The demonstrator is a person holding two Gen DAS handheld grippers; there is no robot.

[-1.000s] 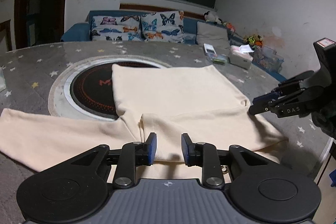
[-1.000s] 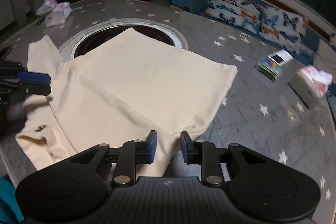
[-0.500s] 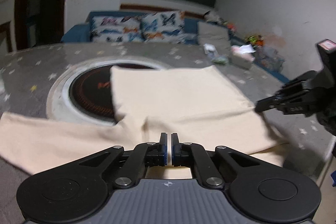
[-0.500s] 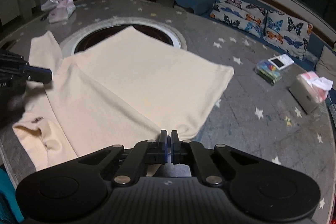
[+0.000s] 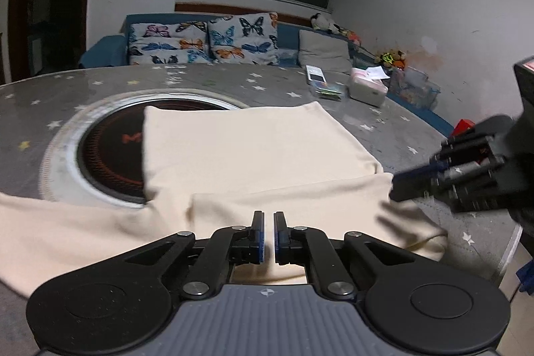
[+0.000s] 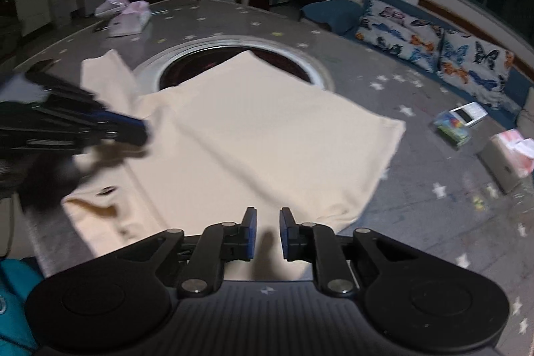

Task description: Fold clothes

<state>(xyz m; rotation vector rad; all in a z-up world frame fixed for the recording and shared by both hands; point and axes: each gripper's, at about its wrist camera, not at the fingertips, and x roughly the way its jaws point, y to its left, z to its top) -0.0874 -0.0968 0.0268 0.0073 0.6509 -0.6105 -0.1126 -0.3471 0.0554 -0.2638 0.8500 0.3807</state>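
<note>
Clothes are only one piece: one cream garment is lying flat on the grey star-patterned table, partly covering the round dark burner; one sleeve is stretching away to the left. You are holding two grippers; your left gripper is showing its fingers nearly together with a thin gap, and I cannot tell if cloth is pinched there; your right gripper is keeping its fingers apart, a little above the near cloth edge. Two butterfly cushions are sitting on the sofa. Only the right wrist view is showing the pink bundle at the far rim; both views are showing one tissue box.
</note>
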